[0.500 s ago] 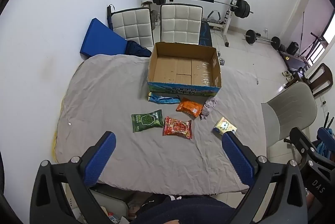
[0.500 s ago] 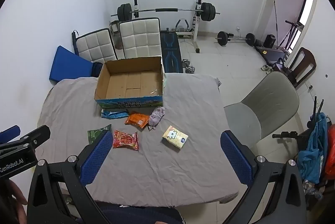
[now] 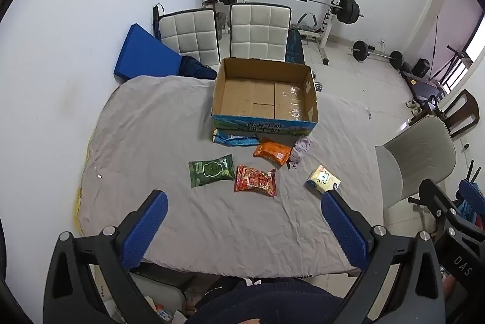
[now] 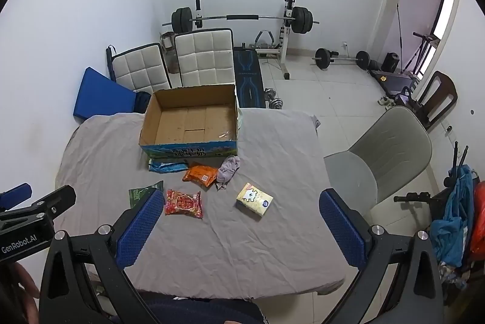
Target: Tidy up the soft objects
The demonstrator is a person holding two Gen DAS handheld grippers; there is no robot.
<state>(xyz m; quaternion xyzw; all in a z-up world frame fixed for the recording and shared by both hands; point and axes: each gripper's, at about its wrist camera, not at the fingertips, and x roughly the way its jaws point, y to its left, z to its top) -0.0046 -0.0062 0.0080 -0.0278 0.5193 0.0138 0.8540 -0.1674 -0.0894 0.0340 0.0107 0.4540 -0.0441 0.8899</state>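
**Start of sorting: 6 soft items out, box empty**

Nothing packed yet; judged the opening step, first pick not yet made. Left gripper (image 3: pixel 242 221) and right gripper (image 4: pixel 239 219) both held above the near table edge, jaws spread wide, gripping nothing.

Left to right on the wrinkled grey sheet (image 3: pixel 145 124): glossy green pouch (image 3: pixel 211 170), crinkly blue packet (image 3: pixel 235 139) touching the box's near wall, puffy red pack (image 3: pixel 255 180), orange pack (image 3: pixel 272 150), limp lilac cloth (image 3: pixel 298 150), squarish yellow tissue pack (image 3: pixel 322 180). Far centre: open cardboard box (image 3: pixel 263 124), bare inside.

Next move probably needs a descent and a light pinch across a thin, yielding pack.
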